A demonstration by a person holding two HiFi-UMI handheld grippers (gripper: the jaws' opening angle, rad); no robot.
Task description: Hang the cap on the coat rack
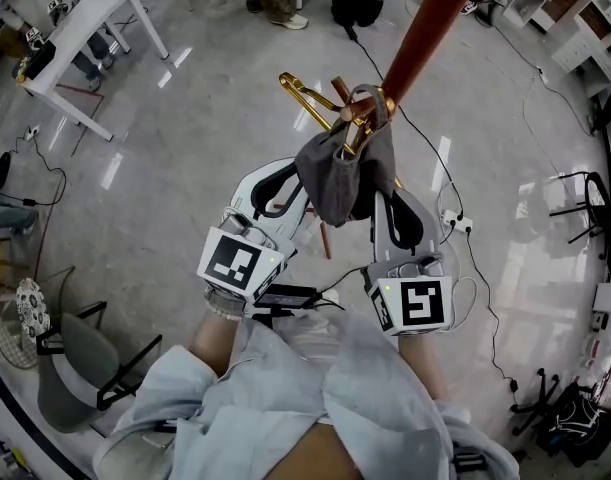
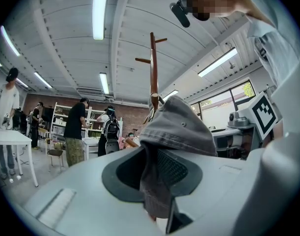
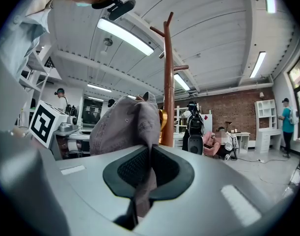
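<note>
Low in the frame the left tool point(image 1: 285, 183) and right tool point(image 1: 390, 208) each clench a fold of the grey cap point(image 1: 340, 173), the pinched fabric plain only in their own views, while the head view shows its length running up-frame onto the coat rack point(image 1: 425, 28) pegs at centre.

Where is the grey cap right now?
In the head view the cap hangs in the middle, pinched between the left gripper and the right gripper. Its top is right up at the hooks of the coat rack.
</note>
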